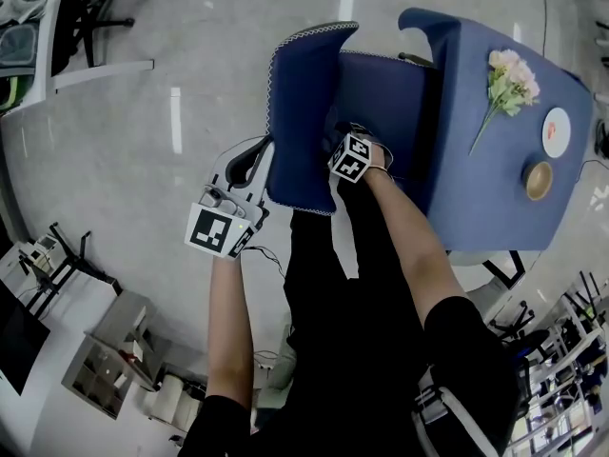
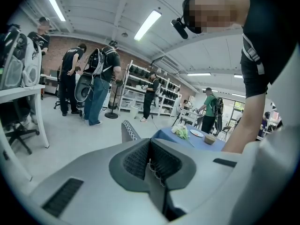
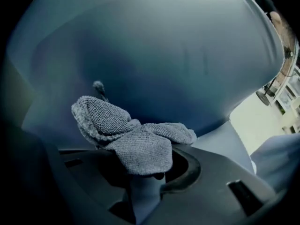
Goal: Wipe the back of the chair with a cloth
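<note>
A blue chair stands in front of me; its back (image 1: 300, 112) has a white-stitched edge. My right gripper (image 1: 350, 155) reaches over the seat (image 1: 385, 98), its tips hidden in the head view. In the right gripper view, this gripper (image 3: 143, 165) is shut on a grey knitted cloth (image 3: 126, 135), which lies against the blue chair back (image 3: 164, 55). My left gripper (image 1: 249, 165) hangs just outside the back's left edge. Its pads (image 2: 136, 161) meet with no object between them, and the stitched tip of the chair back (image 2: 129, 130) shows just beyond.
A table under a blue cloth (image 1: 476, 179) stands right behind the chair, bearing flowers (image 1: 509, 79), a white plate (image 1: 556, 131) and a small bowl (image 1: 538, 179). Desks and office chairs line the left (image 1: 57, 27). Several people stand by shelves (image 2: 98, 86).
</note>
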